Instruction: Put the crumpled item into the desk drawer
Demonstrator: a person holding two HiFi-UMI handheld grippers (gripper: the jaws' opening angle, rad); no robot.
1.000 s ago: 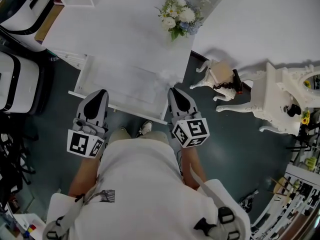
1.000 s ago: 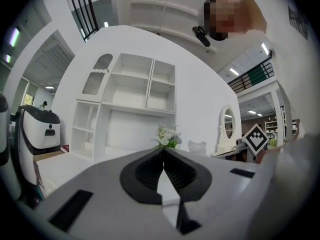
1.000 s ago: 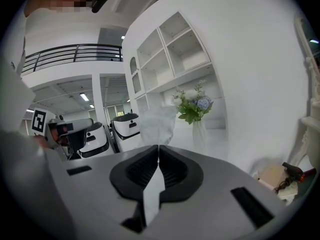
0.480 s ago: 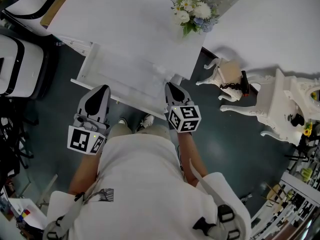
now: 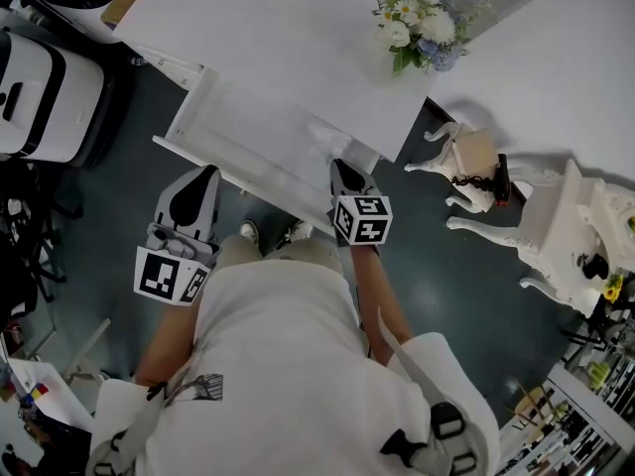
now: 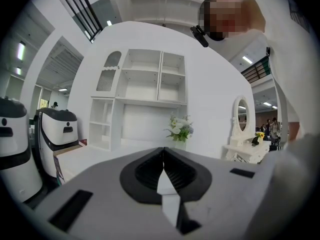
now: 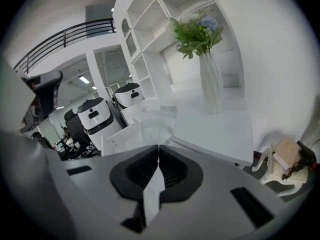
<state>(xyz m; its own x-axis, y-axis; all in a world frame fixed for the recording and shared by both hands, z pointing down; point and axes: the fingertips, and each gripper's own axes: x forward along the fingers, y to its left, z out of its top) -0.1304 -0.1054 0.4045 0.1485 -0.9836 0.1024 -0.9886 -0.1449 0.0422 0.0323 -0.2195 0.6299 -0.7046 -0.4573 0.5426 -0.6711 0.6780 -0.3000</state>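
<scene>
Holding the crumpled clear plastic [image 7: 157,125] pinched in the clenched tips of the right gripper [image 7: 158,149], by the right end of the open desk drawer [image 5: 253,132] (carry step, seemingly near its end). Calling next for lowering inside and unclenching. Showing the plastic clearly only in the right gripper view; showing the left gripper [image 6: 163,151] clamped together, empty, in its own.

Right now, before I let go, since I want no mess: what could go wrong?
The right gripper pinches the crumpled plastic only by an edge at its jaw tips, so it may slip early. It hangs near the open drawer's right end, so it might land outside, on the floor.
</scene>
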